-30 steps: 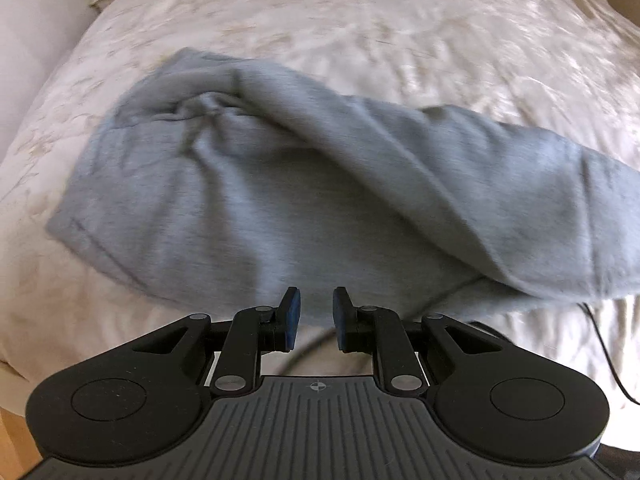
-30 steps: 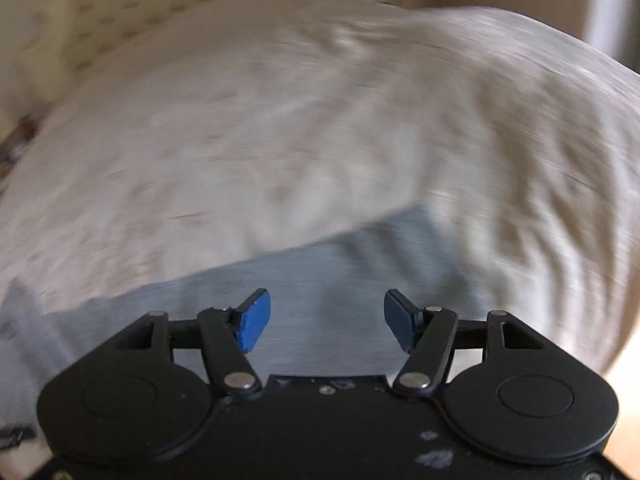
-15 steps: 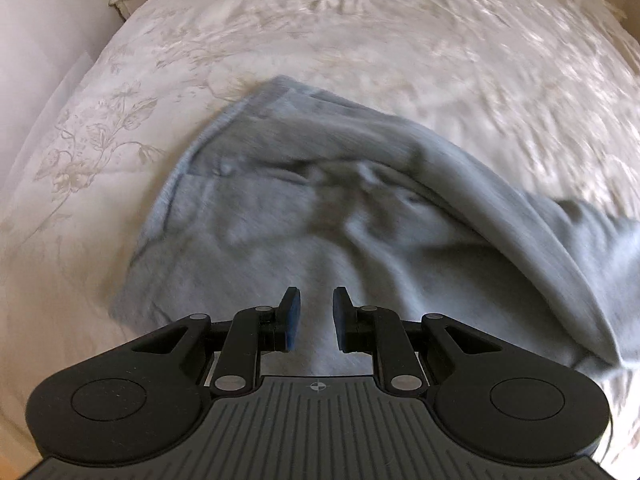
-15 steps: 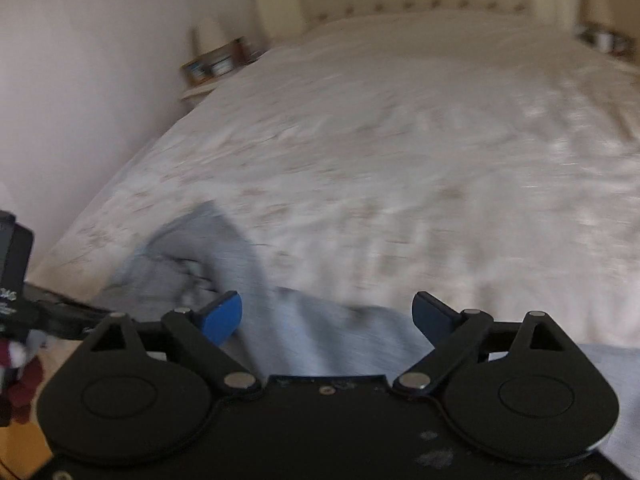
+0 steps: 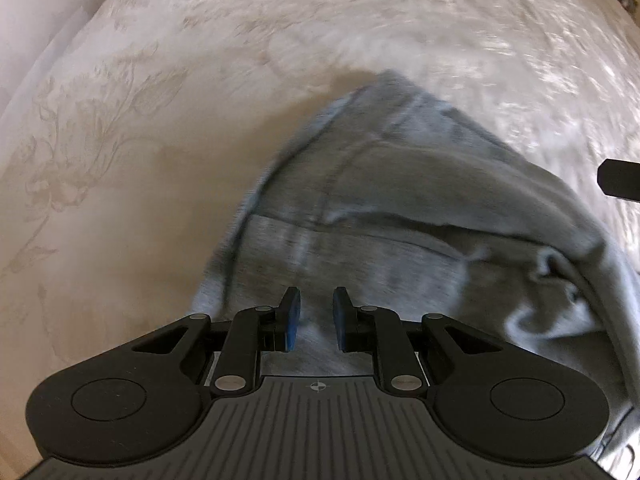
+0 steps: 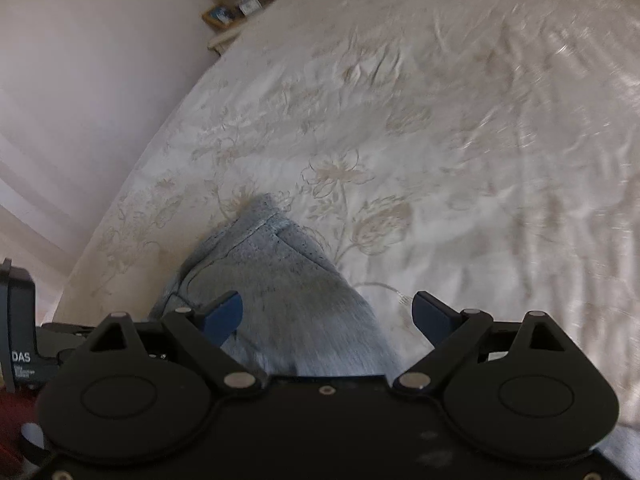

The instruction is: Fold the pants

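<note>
Grey sweatpants point(image 5: 392, 216) lie crumpled on a cream embroidered bedspread point(image 5: 120, 140). In the left wrist view my left gripper point(image 5: 316, 318) hovers over the near part of the pants, its blue pads a narrow gap apart with nothing between them. In the right wrist view the pants point(image 6: 280, 288) run from under the gripper toward a hemmed end. My right gripper point(image 6: 328, 312) is wide open above that cloth and holds nothing. The left gripper's body point(image 6: 20, 328) shows at the left edge of the right wrist view.
The bed's left edge meets a pale wall point(image 6: 80, 80). A bedside shelf point(image 6: 244, 4) with small framed items stands at the far left. A thin white cable point(image 6: 392, 292) lies on the bedspread beside the pants.
Both cameras have swung left and moved closer to the pants. The right gripper has opened wider. The left gripper's gap is unchanged. The pants lie more bunched than before.
</note>
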{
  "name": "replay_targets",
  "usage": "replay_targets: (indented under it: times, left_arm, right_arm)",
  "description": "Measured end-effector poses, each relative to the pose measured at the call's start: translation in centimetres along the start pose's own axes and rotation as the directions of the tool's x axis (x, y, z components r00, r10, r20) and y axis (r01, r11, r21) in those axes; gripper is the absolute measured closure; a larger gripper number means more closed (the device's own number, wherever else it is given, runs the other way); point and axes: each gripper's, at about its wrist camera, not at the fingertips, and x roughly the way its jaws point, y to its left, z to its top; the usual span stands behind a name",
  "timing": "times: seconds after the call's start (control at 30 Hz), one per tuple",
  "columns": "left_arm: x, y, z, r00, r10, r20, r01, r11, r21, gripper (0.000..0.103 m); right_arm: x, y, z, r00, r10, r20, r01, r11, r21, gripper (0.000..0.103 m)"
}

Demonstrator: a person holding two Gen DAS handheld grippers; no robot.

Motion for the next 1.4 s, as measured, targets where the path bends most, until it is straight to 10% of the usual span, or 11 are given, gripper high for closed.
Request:
replay_targets:
  times: [0.33, 0.4, 0.47, 0.5, 0.7, 1.0, 1.17, 1.4]
  left_arm:
    - [2.5, 2.7, 0.9, 0.997, -0.059, -0.043, 0.057, 0.997, -0.045, 0.086]
    - [2.7, 2.9, 0.9, 0.997, -0.062, -0.042, 0.059, 0.997, -0.05, 0.086]
    - [2.7, 3.0, 0.8, 0.997, -0.067, -0.04, 0.065, 0.996, -0.057, 0.086]
    - [2.5, 3.2, 0.8, 0.996, -0.074, -0.04, 0.072, 0.995, -0.069, 0.086]
    - [0.6, 7.1, 0.2, 0.999, -0.04, 0.003, 0.04, 0.978, -0.206, 0.086]
    - [-4.3, 14.8, -2.4, 0.992, 0.106, 0.073, -0.071, 0.925, -0.374, 0.086]
    - [-7.4, 12.9, -2.0, 0.985, 0.088, 0.151, -0.042, 0.958, -0.283, 0.086]
    - [-5.5, 5.4, -3.3, 0.99, -0.11, 0.093, 0.113, 0.993, -0.018, 0.086]
  right_arm:
    - [6.7, -0.2, 1.5, 0.979, 0.028, -0.201, -0.021, 0.999, 0.033, 0.01]
    - [7.2, -0.2, 1.3, 0.97, 0.071, -0.231, -0.057, 0.996, 0.066, 0.028]
    - [7.0, 0.3, 1.5, 0.971, 0.101, -0.219, -0.087, 0.994, 0.07, 0.083]
    - [6.4, 0.9, 1.6, 0.975, 0.098, -0.199, -0.09, 0.995, 0.05, 0.086]
    - [-1.3, 10.5, -1.1, 0.991, 0.12, -0.052, -0.13, 0.936, -0.327, 0.086]
    - [2.1, 18.8, -14.8, 0.964, 0.008, -0.265, -0.185, 0.735, -0.652, 0.086]
    - [2.8, 18.9, -16.5, 0.95, 0.0, -0.313, -0.209, 0.746, -0.632, 0.086]
    - [4.2, 19.2, -17.8, 0.944, -0.007, -0.329, -0.197, 0.788, -0.584, 0.089]
